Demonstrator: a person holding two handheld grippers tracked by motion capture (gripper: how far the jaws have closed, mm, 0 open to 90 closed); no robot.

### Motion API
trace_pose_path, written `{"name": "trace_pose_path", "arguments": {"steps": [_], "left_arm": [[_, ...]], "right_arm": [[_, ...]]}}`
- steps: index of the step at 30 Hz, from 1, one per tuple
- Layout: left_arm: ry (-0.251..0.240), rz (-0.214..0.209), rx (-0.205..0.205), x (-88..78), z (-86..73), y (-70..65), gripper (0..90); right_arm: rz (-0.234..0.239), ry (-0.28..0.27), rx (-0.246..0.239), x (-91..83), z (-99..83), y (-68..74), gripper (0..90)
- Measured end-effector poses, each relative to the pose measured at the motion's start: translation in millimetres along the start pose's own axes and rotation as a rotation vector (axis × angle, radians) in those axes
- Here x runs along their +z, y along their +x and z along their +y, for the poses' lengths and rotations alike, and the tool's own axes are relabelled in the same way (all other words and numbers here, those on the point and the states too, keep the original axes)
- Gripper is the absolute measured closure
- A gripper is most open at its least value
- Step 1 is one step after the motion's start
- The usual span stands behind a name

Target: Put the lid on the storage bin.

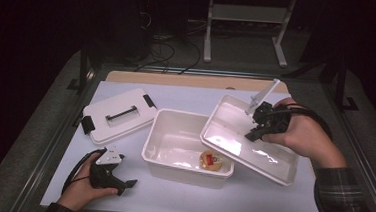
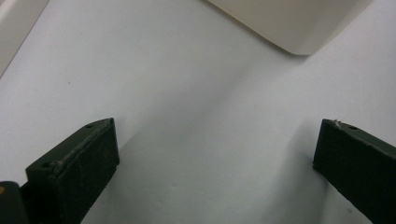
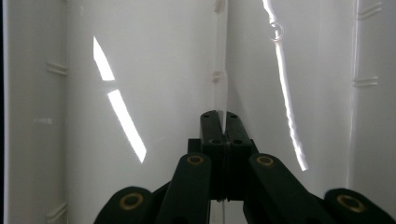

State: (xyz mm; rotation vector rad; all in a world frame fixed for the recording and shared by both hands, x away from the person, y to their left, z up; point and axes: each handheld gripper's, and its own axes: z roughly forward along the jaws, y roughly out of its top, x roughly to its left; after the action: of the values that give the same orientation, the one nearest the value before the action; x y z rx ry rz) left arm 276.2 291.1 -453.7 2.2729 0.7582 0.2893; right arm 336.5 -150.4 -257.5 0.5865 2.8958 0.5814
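The right gripper (image 1: 260,125) has its jaws clenched on a thin upright rib inside a white plastic tray (image 1: 234,139); in the right gripper view the two black jaws meet flat on that translucent rib (image 3: 220,70), which runs straight up the middle of the glossy, smooth tray floor between its raised side walls. The tray is a shallow rectangle with rounded corners, held tilted: its long axis runs from upper left to lower right in the high view, its near-left edge resting over the rim of a deeper white plastic bin (image 1: 173,140). Inside the bin lies a small round yellowish item with a red mark (image 1: 213,160); what it is cannot be told.

The left gripper (image 1: 115,178) lies low on the counter (image 1: 270,197), jaws released and wide apart with nothing between them, matte black pads over the pale sheet. A white lid with a black handle and black clips (image 1: 117,115) lies flat, well left of the bin.
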Motion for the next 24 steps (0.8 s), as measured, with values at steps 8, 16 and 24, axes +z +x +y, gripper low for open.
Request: {"name": "trace_pose_path", "arguments": {"steps": [8, 16, 24], "left_arm": [[0.0, 0.0, 0.0, 0.0, 0.0, 0.0, 0.0], [0.0, 0.0, 0.0, 0.1, 0.0, 0.1, 0.0], [0.0, 0.0, 0.001, 0.1, 0.0, 0.2, 0.0]], "right_arm": [[0.025, -0.002, -0.067, 12.2, 32.5, 9.1, 89.3], [0.052, 0.006, -0.123, 26.2, 59.8, 17.0, 89.3], [0.078, 0.009, -0.172, 42.3, 86.3, 24.2, 89.3]]}}
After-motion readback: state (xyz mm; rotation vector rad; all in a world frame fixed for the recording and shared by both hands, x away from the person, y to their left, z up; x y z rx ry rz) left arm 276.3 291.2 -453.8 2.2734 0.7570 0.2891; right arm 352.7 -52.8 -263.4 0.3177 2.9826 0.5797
